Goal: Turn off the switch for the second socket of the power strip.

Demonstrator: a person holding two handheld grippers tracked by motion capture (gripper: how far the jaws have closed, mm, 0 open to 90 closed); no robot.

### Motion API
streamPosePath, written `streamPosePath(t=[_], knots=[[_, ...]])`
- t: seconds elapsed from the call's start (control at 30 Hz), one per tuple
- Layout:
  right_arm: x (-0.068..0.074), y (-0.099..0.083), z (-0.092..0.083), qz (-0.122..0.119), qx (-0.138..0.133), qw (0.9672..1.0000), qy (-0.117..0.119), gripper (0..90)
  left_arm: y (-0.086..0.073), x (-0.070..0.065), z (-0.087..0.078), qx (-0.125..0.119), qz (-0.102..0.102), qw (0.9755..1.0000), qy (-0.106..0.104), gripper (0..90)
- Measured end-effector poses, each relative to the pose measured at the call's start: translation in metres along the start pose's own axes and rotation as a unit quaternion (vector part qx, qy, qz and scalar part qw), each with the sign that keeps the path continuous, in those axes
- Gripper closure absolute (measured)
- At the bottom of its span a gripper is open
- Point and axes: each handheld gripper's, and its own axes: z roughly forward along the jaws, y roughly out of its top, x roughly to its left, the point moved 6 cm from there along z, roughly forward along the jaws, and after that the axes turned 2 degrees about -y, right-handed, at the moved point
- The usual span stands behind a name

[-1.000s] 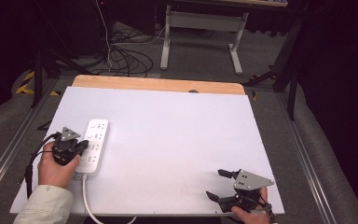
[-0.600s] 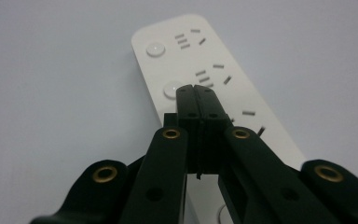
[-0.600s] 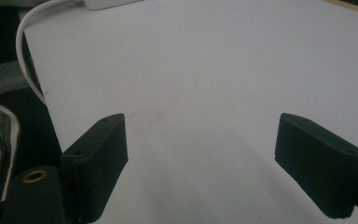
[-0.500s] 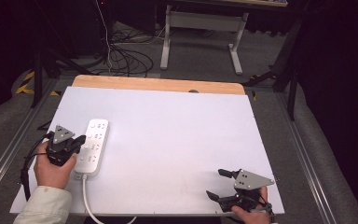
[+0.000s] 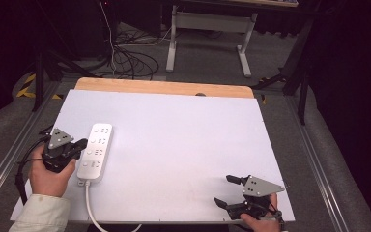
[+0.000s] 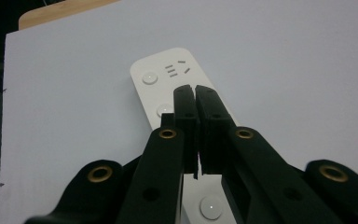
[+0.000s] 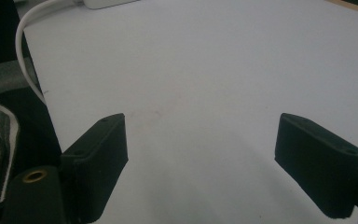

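High view: Your left gripper [image 5: 79, 145] sits near the left edge of the tabletop [image 5: 183, 140], held in your left hand [image 5: 48, 171]. Its jaws are pressed together, with the tips just beside or touching the left long side of the white power strip [image 5: 95, 152]; this view cannot settle which. The power strip lies parallel to the left edge, closer to the near-left corner than to the far one. Its white cord [image 5: 92, 208] runs off the near edge. Your right gripper [image 5: 228, 190] rests at the near-right corner, jaws spread wide with nothing between them. From the power strip to the right edge and up to the wooden strip [image 5: 164, 88] along the far edge, the white surface is bare.

Left gripper view: Your left gripper [image 6: 196, 88] has its jaws closed against each other, holding nothing. The tips are over the power strip [image 6: 168, 74], above its row of round buttons. The left edge of the tabletop [image 6: 74, 116] runs close beside the strip; open surface extends on the other side.

Right gripper view: Your right gripper [image 7: 200, 144] has its jaws well apart, with only bare tabletop [image 7: 205, 70] between them. The cord [image 7: 28, 46] curves off the near edge at upper left, and an end of the power strip [image 7: 107, 3] is at the top.
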Motion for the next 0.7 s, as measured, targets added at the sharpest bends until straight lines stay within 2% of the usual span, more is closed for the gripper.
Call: streamPosePath(t=[0.07, 0.13, 0.3, 0.47, 0.5, 0.7], knots=[[0.0, 0.0, 0.0, 0.0, 0.0, 1.0, 0.0, 17.7, 0.001, -0.001, -0.001, -0.001, 0.001, 1.0, 0.0, 86.7], [0.0, 0.0, 0.0, 0.0, 0.0, 1.0, 0.0, 17.7, 0.003, -0.003, -0.003, 0.001, 0.01, 0.9999, 0.001, 85.5], [0.0, 0.0, 0.0, 0.0, 0.001, 1.0, 0.001, 17.7, 0.005, -0.003, -0.005, -0.005, 0.008, 0.9999, -0.005, 81.1], [0.0, -0.001, 0.0, 0.0, 0.003, 1.0, 0.0, 17.7, 0.008, -0.006, -0.009, -0.012, 0.013, 0.9997, -0.016, 67.7], [0.0, -0.001, 0.0, 0.001, 0.003, 1.0, 0.0, 17.7, 0.011, -0.009, -0.012, -0.018, 0.017, 0.9994, -0.023, 65.1], [0.0, 0.0, 0.0, 0.001, 0.002, 1.0, -0.001, 17.7, 0.017, -0.019, -0.02, -0.034, 0.031, 0.9982, -0.039, 43.5]])
